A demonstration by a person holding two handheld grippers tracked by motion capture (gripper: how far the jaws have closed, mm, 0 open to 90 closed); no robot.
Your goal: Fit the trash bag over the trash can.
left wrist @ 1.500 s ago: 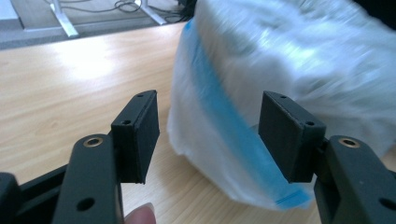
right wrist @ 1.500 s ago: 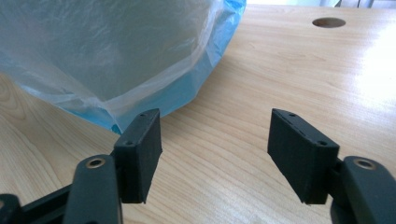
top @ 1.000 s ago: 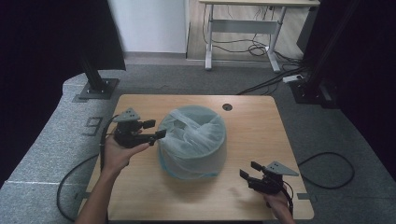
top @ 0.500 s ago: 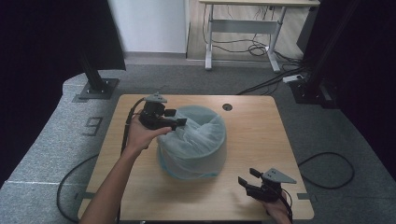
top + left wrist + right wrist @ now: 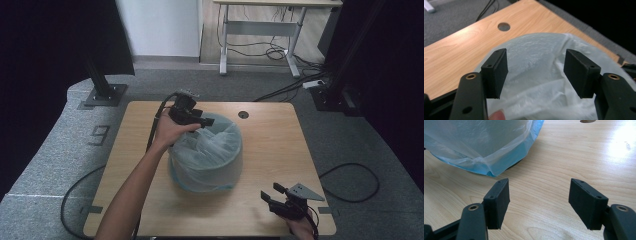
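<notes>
The left gripper (image 5: 206,121) hangs over the far-left rim of the bin (image 5: 206,159), its jaws spread wide with nothing between them. In the left gripper view the jaws frame the crinkled white bag (image 5: 541,82) just below, so it looks lined up to pinch the plastic at the rim, probably to pull the bag off or straighten it. Whether the jaws already touch the film is hard to tell from this angle.

The bin stands near the middle of the table (image 5: 280,145), with the bag drawn over its top and down its sides. The bag's loose edge, tinted blue, hangs almost to the wood in the right gripper view (image 5: 499,157).

The right gripper (image 5: 270,197) rests low at the near-right corner of the table, well apart from the bin, its jaws also wide and empty. It points toward the bin's base, likely waiting to steady the bin once the left one tugs.
</notes>
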